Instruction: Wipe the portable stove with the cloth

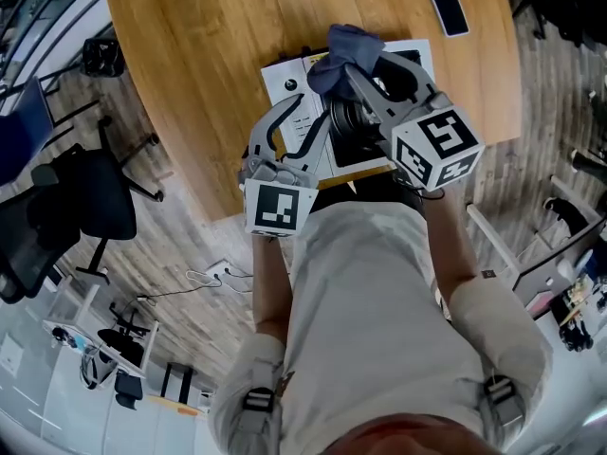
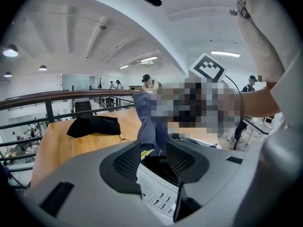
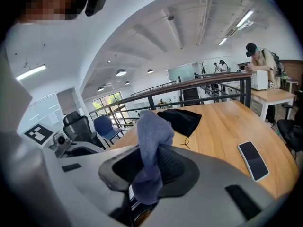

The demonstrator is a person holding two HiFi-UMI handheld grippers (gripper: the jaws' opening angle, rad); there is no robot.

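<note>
Two grippers work above the stove. The right gripper has its jaws closed on the blue-grey cloth, pinched at a bunched part, with one end standing up above the pads and the other hanging below. The left gripper has its jaws wide apart and holds nothing; between them I see only the white panel of the portable stove, with the cloth farther away.

In the head view the cloth is over the far side of the stove, which stands near the edge of the wooden table. I cannot tell if the cloth touches it.

I think the stove may slide during wiping, because no gripper holds it. The cloth may also pull out of the jaws if its loose end catches on the burner part, as only a small fold is gripped.

I count one cloth, one stove, one table, one phone and one black pouch, both lying apart from the stove.
</note>
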